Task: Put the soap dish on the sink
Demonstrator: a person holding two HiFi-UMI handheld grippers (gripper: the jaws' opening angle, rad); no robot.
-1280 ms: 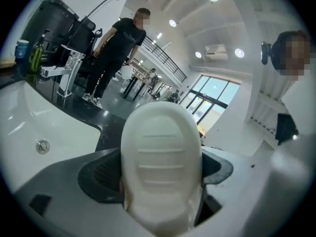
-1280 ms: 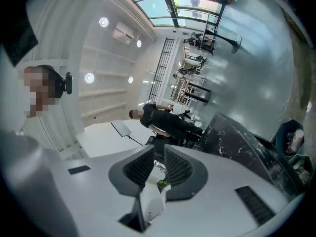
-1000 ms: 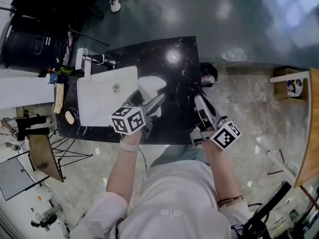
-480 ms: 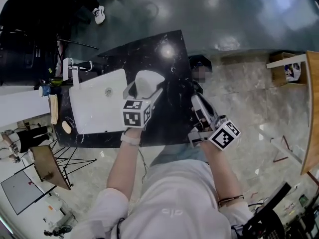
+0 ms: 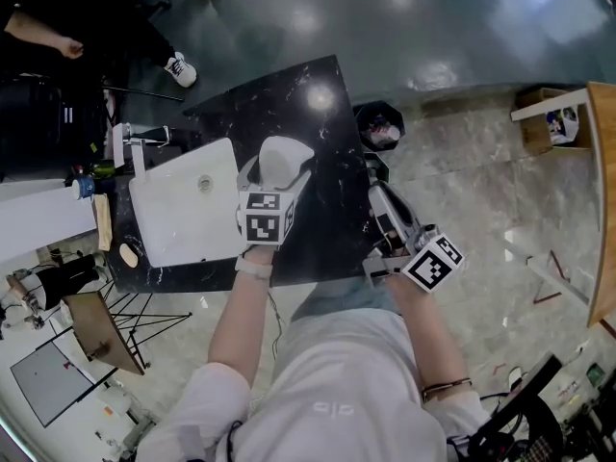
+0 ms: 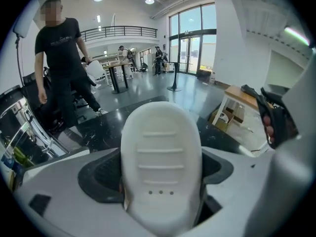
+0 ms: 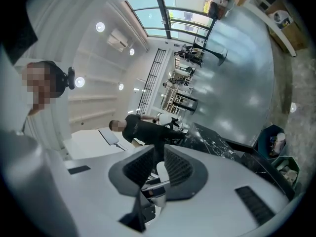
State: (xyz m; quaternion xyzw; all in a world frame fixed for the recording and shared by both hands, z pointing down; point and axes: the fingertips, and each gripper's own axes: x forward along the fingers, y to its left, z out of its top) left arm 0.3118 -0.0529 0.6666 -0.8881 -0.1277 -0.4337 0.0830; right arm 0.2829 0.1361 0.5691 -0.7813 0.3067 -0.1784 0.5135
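Observation:
The white oval soap dish (image 5: pixel 282 158) with ribs on its face hangs over the black marble counter (image 5: pixel 298 104), just right of the white sink (image 5: pixel 171 239). My left gripper (image 5: pixel 278 177) is shut on it; in the left gripper view the soap dish (image 6: pixel 161 147) fills the space between both jaws. My right gripper (image 5: pixel 380 200) is held at the counter's right edge, near its front corner. In the right gripper view the right gripper (image 7: pixel 158 166) is shut with nothing in it.
A chrome faucet (image 5: pixel 142 139) stands at the sink's back. Bottles (image 5: pixel 91 181) and a small oval thing (image 5: pixel 128 255) lie left of the basin. A bin (image 5: pixel 377 128) sits on the floor right of the counter. A person (image 5: pixel 58 46) stands behind it.
My left gripper has turned to point more straight ahead, still holding the soap dish beside the sink. The right gripper has stayed where it was.

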